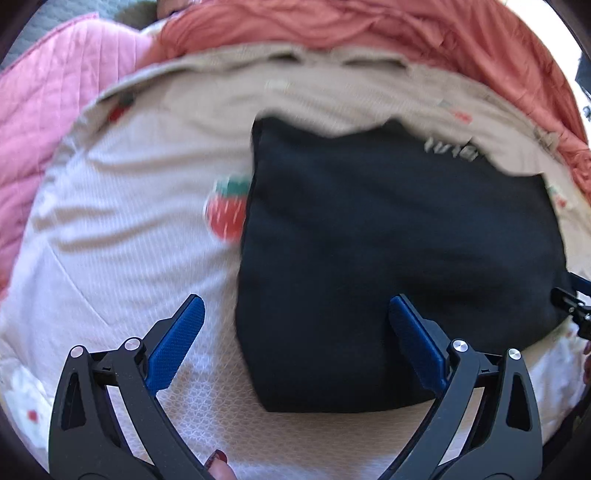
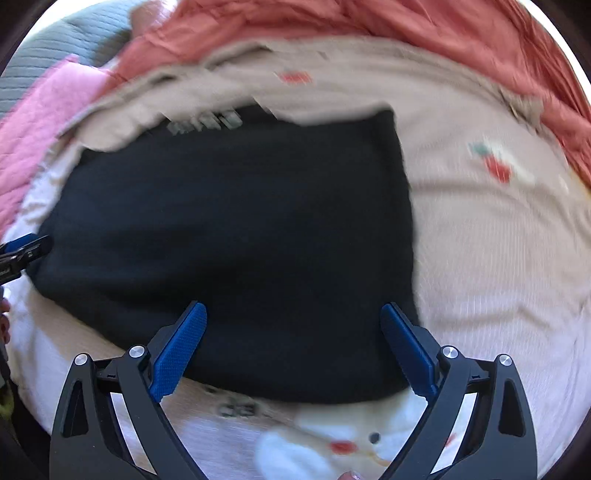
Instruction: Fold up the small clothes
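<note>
1. left wrist view takes in the widest thing first: a beige bedspread (image 1: 155,229) printed with strawberries, soft and rumpled, with a pink quilt (image 1: 44,122) and a coral blanket (image 1: 388,33) bunched along its far edge.
2. on that bedspread lies the black garment (image 1: 388,240), already a compact rectangle, flat, its near edge just ahead of both tools. in the right wrist view it fills the middle (image 2: 229,236), with blurred pale lettering near its far edge.
3. judged by the way it drapes, it is light, limp and not slippery; it will sag from any single hold, so a fold wants two holds along one edge, near the corners.
4. the left gripper (image 1: 295,314) is released, jaws spread wide, straddling the garment's near left edge: one pad over bare bedspread, the other over black cloth, nothing pinched.
5. the right gripper (image 2: 293,321) is likewise released and wide, both pads over the near edge by the right corner, gripping nothing.
6. whether the pads touch the cloth cannot be told; the frames are blurred.
</note>
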`<state>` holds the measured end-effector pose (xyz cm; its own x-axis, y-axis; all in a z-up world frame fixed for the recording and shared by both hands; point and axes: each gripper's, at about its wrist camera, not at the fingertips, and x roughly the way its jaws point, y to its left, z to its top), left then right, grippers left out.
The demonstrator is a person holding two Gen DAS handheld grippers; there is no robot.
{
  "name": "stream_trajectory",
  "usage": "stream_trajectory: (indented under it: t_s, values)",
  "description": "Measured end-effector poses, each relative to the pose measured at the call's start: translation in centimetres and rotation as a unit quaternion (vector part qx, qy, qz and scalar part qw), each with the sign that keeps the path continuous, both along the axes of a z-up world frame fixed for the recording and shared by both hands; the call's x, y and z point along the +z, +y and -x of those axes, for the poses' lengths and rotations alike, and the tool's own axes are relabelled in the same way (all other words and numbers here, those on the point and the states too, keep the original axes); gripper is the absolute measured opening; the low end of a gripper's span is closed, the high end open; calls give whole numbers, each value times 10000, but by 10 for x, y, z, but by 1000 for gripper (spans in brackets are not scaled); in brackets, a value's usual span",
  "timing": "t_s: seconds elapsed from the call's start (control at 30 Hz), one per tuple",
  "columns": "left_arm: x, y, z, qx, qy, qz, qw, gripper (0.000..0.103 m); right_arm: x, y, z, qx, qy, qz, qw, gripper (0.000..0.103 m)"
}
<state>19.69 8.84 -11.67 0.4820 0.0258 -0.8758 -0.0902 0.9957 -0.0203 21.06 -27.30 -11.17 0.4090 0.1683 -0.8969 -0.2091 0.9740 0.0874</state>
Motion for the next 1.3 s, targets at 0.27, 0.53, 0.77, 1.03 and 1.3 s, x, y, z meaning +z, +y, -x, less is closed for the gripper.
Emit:
stream_trajectory:
  t_s: [0.27, 0.53, 0.77, 1.03, 1.3]
  values:
    - [-5, 15, 11, 230, -63, 530, 9983, 95, 5, -3, 5, -3, -174, -198, 9997, 96]
    - [31, 22, 25, 360, -395, 638, 9965, 94, 47, 3, 16, 72, -814, -343, 9961, 98]
    - [63, 22, 37, 420, -584, 625, 9954, 94, 75, 15, 22, 160, -1254, -250, 9917, 99]
    - [86, 28, 48, 492, -811, 621, 9936, 94, 98, 31, 34, 356, -1601, -335, 9859, 99]
    - [91, 47, 53, 712, -863, 569, 9921, 94, 108, 58, 45, 689, -1715, -391, 9820, 99]
